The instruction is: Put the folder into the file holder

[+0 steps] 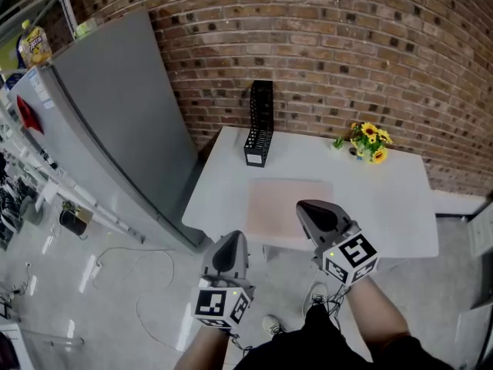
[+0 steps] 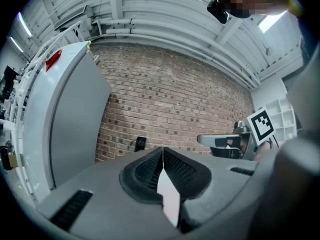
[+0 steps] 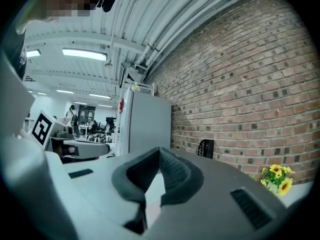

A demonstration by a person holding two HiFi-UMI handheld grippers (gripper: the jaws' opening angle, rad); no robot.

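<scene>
The pink folder (image 1: 286,205) is laid flat on the surface (image 1: 385,206), well apart from the mesh file holder (image 1: 259,126). The fingers of the left gripper (image 1: 229,247) and right gripper (image 1: 313,211) are closed and empty; the thin folder could be pushed away, not gripped

White worktop (image 1: 385,199) pushed against a red brick wall (image 1: 347,52). Small bunch of yellow sunflowers (image 1: 368,142) on the worktop's far right corner, just beside the wall. Tall grey cabinet (image 1: 115,122) stands left of the worktop, near it and also backing onto the wall; there's a red patch (image 1: 27,114) on its front and a yellow bottle (image 1: 34,45) at its top edge. Glossy pale floor (image 1: 92,299) with a thin cable (image 1: 146,284) looping across it, left of the worktop. Overhead: white ceiling pipes (image 2: 165,29) and strip lights (image 3: 84,54). Open hall with a person (image 3: 73,115) far back, too small to detail.
</scene>
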